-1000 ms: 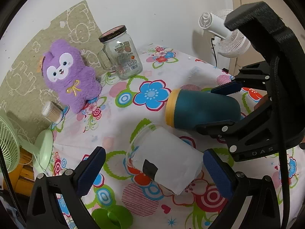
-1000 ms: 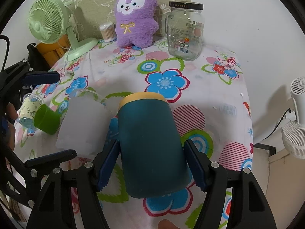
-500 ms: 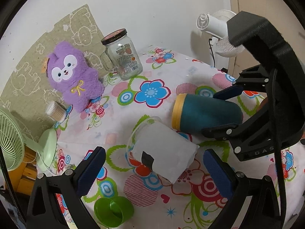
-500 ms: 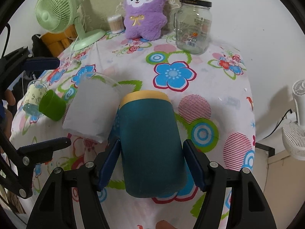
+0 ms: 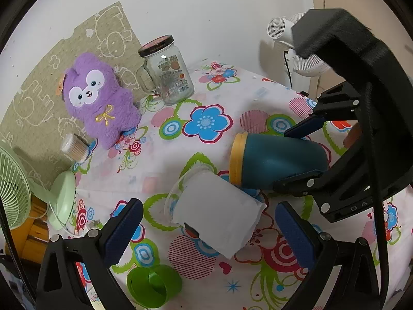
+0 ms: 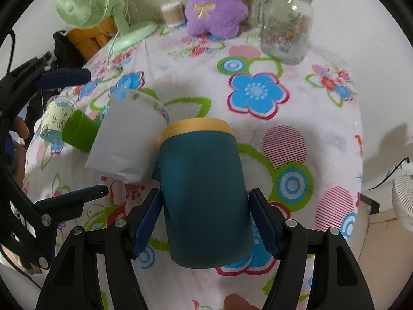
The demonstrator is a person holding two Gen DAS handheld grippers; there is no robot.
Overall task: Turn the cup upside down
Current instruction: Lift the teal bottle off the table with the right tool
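My right gripper point(image 6: 205, 222) is shut on a teal cup point(image 6: 204, 193) with a yellow rim, held on its side above the flowered tablecloth, mouth pointing away from me. It also shows in the left wrist view point(image 5: 276, 164), held by the right gripper point(image 5: 302, 152). A frosted white cup point(image 5: 219, 214) lies on its side just left of the teal cup; it also shows in the right wrist view point(image 6: 129, 139). My left gripper point(image 5: 209, 235) is open and empty, its jaws wide on either side of the white cup, above it.
A small green cup point(image 5: 155, 285) lies near the table's front edge. A purple plush point(image 5: 99, 98), a glass jar point(image 5: 167, 75), a cotton-swab tub point(image 5: 73, 149) and a green fan point(image 5: 15, 183) stand at the back. A white fan point(image 5: 296, 49) stands beyond the table's right edge.
Both grippers have risen and drawn back from the table. The teal cup has lifted with the right gripper. The white cup stays lying on the cloth.
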